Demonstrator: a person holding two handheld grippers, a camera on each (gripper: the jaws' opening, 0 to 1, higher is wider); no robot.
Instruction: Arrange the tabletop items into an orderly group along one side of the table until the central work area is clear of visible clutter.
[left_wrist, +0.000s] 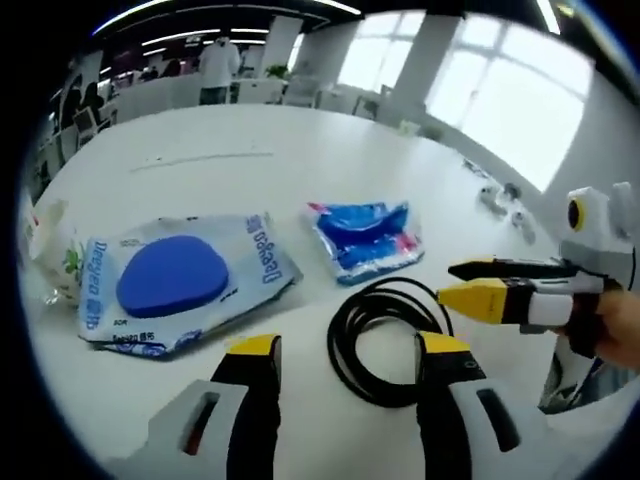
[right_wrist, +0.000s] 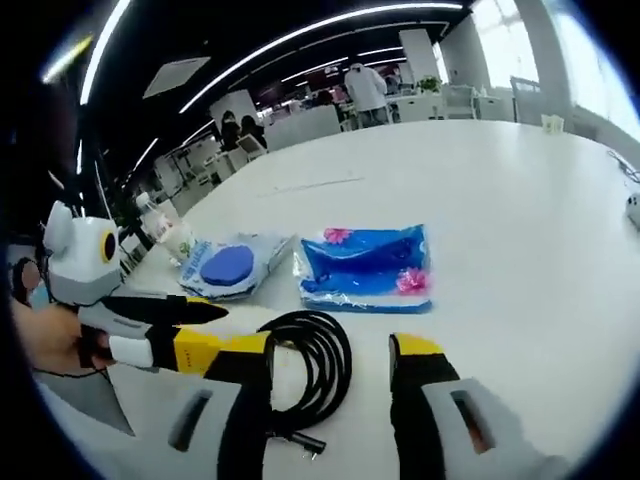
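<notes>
While both pairs of tongs hover spread and empty over the near edge of the white counter (left_wrist: 300, 160), you have the coiled black cable (left_wrist: 385, 340) as the closest piece to deal with. In the left gripper view it lies just ahead of the left tongs (left_wrist: 345, 355), its loop reaching across the right-hand jaw; in the right gripper view the cable (right_wrist: 310, 365) sits between the jaws of the right tongs (right_wrist: 330, 360), with its plug end nearest you. I judge the cable to be the step in hand. Take it where several turns lie stacked — a single strand will let the coil spill open as you lift. Close on the bundle, not the plug.

The other tongs enter each view from the side, close to the coil, so keep the two apart as you go in.

Just beyond the cable lies the blue tissue pack (right_wrist: 365, 265), flat and soft; to its left rests the wet-wipe pack with a blue lid (left_wrist: 180, 280), and further left a crumpled white bag (left_wrist: 50, 250) near the counter's edge. That left cluster looks like the natural side to gather toward — carry the coil there. Small objects (left_wrist: 505, 200) lie far right, too small to name.
</notes>
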